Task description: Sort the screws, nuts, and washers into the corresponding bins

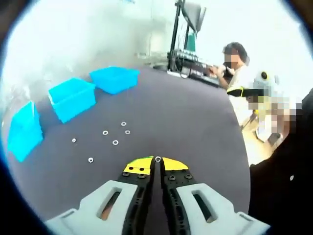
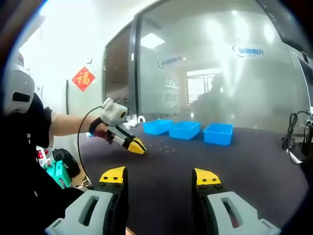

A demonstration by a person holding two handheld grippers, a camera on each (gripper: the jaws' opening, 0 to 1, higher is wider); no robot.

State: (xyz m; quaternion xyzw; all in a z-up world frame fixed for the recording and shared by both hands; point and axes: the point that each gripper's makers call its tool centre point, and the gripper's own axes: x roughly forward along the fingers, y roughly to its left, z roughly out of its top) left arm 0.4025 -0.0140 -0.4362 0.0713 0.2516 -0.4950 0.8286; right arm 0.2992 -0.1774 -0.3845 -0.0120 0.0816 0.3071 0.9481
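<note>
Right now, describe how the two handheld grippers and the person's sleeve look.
Both the left gripper and the right gripper have pale grey slotted jaw bodies, black inner edges and yellow tips. A black cable trails from the left one. The person wears a black short sleeve.

An office-like lab: a dark worktop [image 1: 186,117] carries three blue bins [image 2: 218,133], frosted glass partition walls [image 2: 205,63] with a printed logo stand behind, and another person [image 1: 234,63] works at cabled equipment [image 1: 190,61] by the worktop's far edge.
</note>
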